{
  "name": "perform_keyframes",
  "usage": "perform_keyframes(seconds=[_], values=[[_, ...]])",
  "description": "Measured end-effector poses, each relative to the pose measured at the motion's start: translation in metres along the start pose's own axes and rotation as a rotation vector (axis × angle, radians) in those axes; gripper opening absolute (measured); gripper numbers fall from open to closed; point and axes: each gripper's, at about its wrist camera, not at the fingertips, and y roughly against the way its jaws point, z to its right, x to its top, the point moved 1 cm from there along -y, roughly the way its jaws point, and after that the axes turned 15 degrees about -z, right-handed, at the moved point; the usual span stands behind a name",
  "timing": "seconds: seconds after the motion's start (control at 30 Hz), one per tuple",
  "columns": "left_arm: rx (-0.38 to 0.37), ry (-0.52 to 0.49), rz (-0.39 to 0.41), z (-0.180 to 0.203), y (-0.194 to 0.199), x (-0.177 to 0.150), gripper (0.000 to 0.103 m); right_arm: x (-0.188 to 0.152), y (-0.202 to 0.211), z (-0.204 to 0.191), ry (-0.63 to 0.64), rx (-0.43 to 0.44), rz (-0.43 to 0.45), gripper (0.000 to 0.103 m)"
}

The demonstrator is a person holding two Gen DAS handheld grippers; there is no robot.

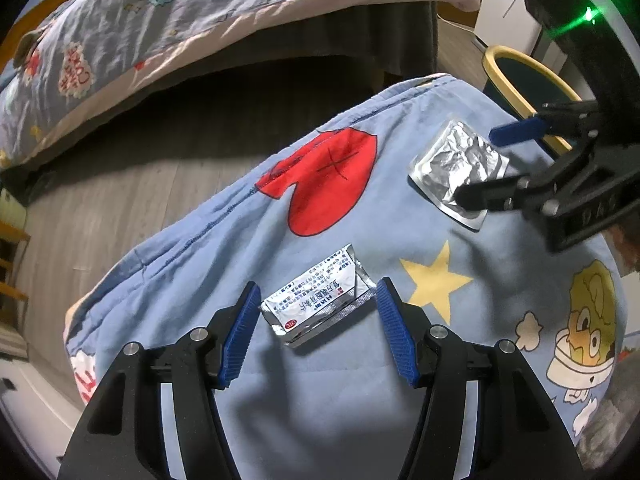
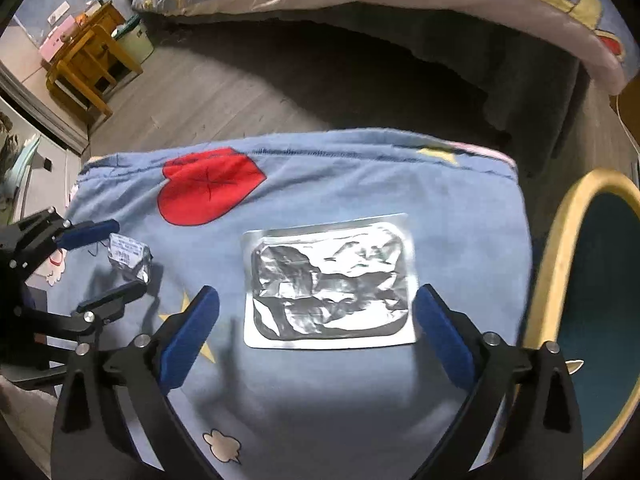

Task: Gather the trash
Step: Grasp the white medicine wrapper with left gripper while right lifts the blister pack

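A small printed foil medicine sachet (image 1: 318,296) lies on the blue cartoon blanket (image 1: 224,248), between the open fingers of my left gripper (image 1: 318,300); it also shows in the right wrist view (image 2: 128,258). A larger silver foil blister sheet (image 2: 330,282) lies flat between the open fingers of my right gripper (image 2: 318,312); it also shows in the left wrist view (image 1: 460,168). In the left wrist view the right gripper (image 1: 478,166) straddles the sheet. In the right wrist view the left gripper (image 2: 116,258) straddles the sachet. Neither holds anything.
A dark green bin with a yellow rim (image 2: 600,312) stands just right of the blanket-covered surface; it also shows in the left wrist view (image 1: 524,80). A bed with a cartoon duvet (image 1: 168,20) is beyond, across wood floor (image 1: 120,184). A wooden stool (image 2: 84,64) stands far left.
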Motion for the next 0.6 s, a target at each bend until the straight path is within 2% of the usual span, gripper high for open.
perform_keyframes(seconds=[0.23, 0.3, 0.37, 0.5, 0.6], values=[[-0.003, 0.004, -0.003, 0.002, -0.001, 0.005, 0.061, -0.004, -0.010, -0.014, 0.115, -0.171, -0.019, 0.096], [-0.005, 0.002, -0.001, 0.003, 0.000, 0.005, 0.061, -0.005, -0.006, -0.010, 0.103, -0.139, -0.005, 0.090], [-0.005, 0.001, 0.002, 0.003, 0.001, 0.004, 0.061, -0.005, -0.001, -0.003, 0.066, -0.078, -0.002, 0.090], [0.000, -0.002, 0.005, 0.006, 0.003, 0.004, 0.061, -0.009, 0.006, 0.008, 0.044, -0.041, 0.004, 0.086], [0.003, -0.006, 0.013, 0.009, 0.006, 0.004, 0.061, -0.016, 0.026, 0.008, 0.057, 0.012, 0.053, 0.062]])
